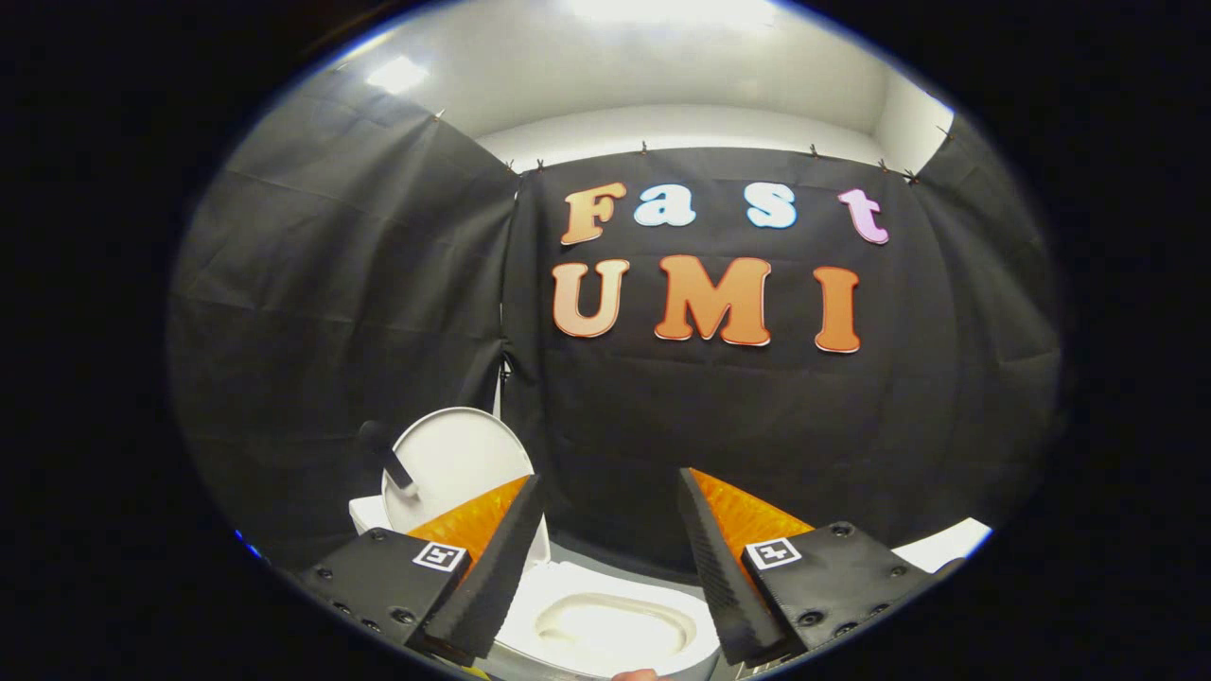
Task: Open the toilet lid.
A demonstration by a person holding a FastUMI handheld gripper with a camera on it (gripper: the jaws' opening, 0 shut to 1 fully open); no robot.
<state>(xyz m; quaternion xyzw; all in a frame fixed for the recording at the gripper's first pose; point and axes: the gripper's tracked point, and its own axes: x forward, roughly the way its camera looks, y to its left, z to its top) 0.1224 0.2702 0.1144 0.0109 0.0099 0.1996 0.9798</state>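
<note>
The white toilet lid (456, 461) stands raised and upright, behind my left finger, which partly hides it. Below it the white toilet seat (605, 624) and bowl lie uncovered between and under my two fingers. A dark handle-like part (386, 456) sticks out on the lid's left side. My gripper (610, 478) is open, with a wide gap between the fingers and nothing held. It hovers above the bowl and points at the booth's black cloth wall.
Black cloth walls close in behind and on both sides of the toilet. A white flat surface (946, 542) shows beyond my right finger. A bit of a person's hand (641, 674) shows just under the bowl.
</note>
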